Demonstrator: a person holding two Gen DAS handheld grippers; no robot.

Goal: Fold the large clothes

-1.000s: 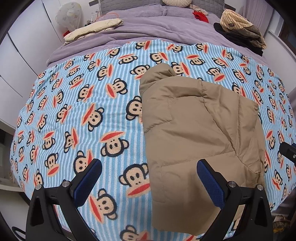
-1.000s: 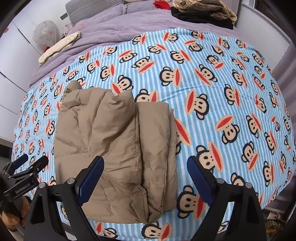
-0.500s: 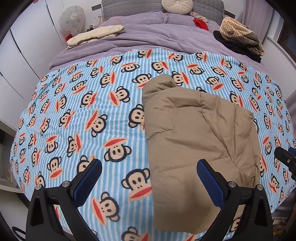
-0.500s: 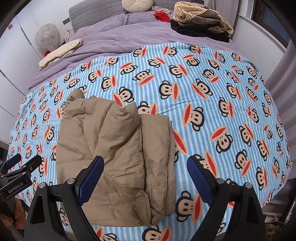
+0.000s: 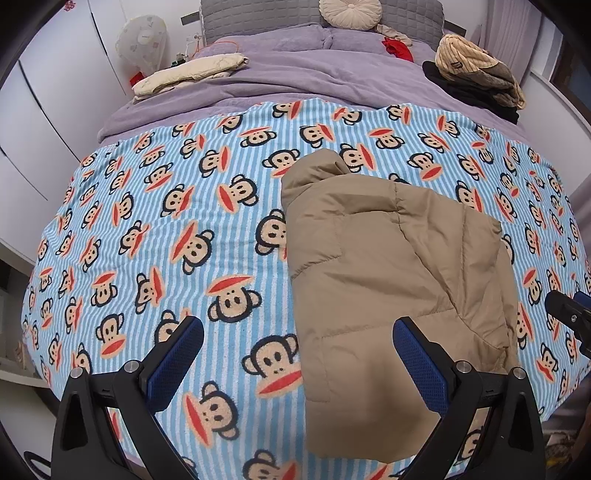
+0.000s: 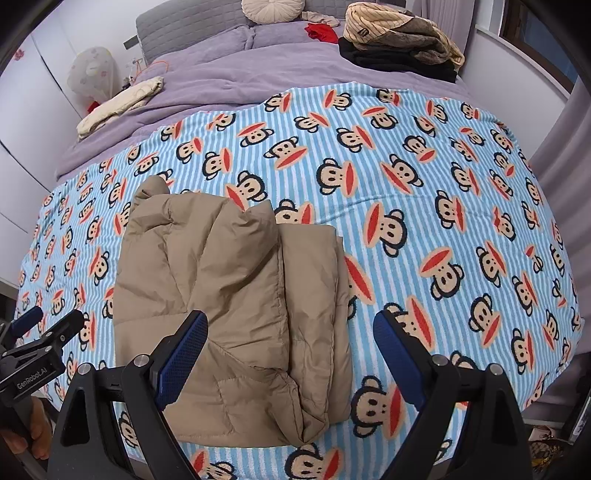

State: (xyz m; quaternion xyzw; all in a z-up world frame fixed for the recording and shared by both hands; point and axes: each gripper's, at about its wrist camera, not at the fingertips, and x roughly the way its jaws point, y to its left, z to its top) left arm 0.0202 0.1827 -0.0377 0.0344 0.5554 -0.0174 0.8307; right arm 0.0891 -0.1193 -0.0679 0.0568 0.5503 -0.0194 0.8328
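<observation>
A tan puffer jacket (image 5: pixel 388 280) lies folded into a compact bundle near the front edge of the bed, on a blue striped blanket with monkey faces (image 5: pixel 177 236). In the right wrist view the jacket (image 6: pixel 229 295) shows its stacked folded layers along the right side. My left gripper (image 5: pixel 297 358) hovers open above the jacket's left edge, holding nothing. My right gripper (image 6: pixel 290 350) hangs open over the jacket's right side, also with nothing between its blue pads. The left gripper (image 6: pixel 40 325) shows at the left edge of the right wrist view.
A purple duvet (image 5: pixel 295 81) covers the head of the bed. On it lie a folded cream garment (image 5: pixel 188 72), a stack of dark and striped clothes (image 5: pixel 476 74) and a red item (image 5: pixel 399 48). A round cushion (image 5: pixel 349 13) leans on the grey headboard. White cabinets (image 5: pixel 44 122) stand left.
Both views have pulled back and up from the jacket, so more of the bed and headboard shows. The jacket has not moved and both grippers stay open.
</observation>
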